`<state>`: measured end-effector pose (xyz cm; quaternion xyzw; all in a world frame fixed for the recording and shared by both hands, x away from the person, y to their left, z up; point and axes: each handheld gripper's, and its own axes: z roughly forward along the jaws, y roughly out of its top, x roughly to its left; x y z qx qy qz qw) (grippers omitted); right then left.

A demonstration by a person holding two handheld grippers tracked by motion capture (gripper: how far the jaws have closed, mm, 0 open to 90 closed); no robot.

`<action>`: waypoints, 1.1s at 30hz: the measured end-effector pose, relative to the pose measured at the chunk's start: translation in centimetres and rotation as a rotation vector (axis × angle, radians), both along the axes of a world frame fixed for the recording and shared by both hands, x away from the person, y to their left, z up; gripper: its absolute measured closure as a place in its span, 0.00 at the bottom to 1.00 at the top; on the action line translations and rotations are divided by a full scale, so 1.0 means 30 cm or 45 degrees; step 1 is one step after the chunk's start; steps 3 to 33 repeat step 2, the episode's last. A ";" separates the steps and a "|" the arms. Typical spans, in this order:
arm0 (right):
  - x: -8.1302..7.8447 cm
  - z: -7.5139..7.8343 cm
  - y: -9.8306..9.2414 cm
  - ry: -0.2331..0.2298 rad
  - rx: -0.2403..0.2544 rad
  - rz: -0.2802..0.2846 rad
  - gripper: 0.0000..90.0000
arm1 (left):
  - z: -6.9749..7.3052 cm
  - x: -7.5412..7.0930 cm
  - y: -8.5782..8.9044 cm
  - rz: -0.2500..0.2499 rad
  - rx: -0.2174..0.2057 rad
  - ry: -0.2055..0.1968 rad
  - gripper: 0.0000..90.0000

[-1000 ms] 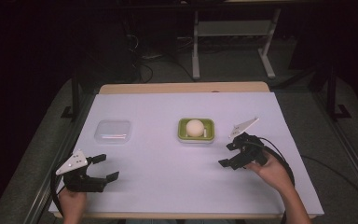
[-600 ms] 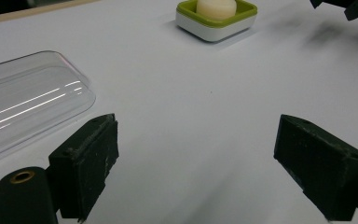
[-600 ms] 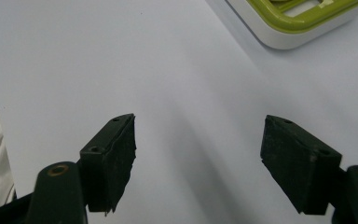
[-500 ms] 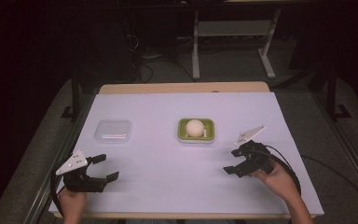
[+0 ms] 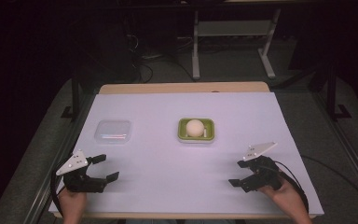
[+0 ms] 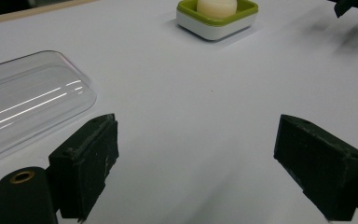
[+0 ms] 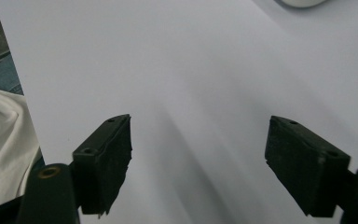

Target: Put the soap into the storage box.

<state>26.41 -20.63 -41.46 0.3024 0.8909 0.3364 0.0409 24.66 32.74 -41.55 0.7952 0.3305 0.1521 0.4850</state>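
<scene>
Nothing on the table carries readable writing. The right gripper (image 5: 240,174) sits near the table's (image 5: 168,168) front right edge, its jaws wide apart after just opening, with nothing between them; the left gripper (image 5: 103,168) at the front left is likewise wide and empty. The green dish (image 5: 196,129) holding a pale ball (image 5: 195,127) stands mid-table, well apart from both, with a clear lid (image 5: 113,131) to its left.

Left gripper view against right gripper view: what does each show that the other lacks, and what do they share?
The left gripper view has the clear plastic lid beside its jaw and the green-rimmed dish holding a pale round ball. The right gripper view has white cloth past the table edge and a sliver of a pale dish edge at the top. Both share the white table and two open black jaws with nothing between them.
</scene>
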 end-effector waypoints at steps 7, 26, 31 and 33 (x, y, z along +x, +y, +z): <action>-0.019 -0.015 0.001 -0.007 -0.024 -0.008 0.23 | 0.001 -0.001 -0.003 0.000 -0.002 -0.002 0.15; -0.019 -0.015 0.001 -0.007 -0.024 -0.008 0.23 | 0.001 -0.001 -0.003 0.000 -0.002 -0.002 0.15; -0.019 -0.015 0.001 -0.007 -0.024 -0.008 0.23 | 0.001 -0.001 -0.003 0.000 -0.002 -0.002 0.15; -0.019 -0.015 0.001 -0.007 -0.024 -0.008 0.23 | 0.001 -0.001 -0.003 0.000 -0.002 -0.002 0.15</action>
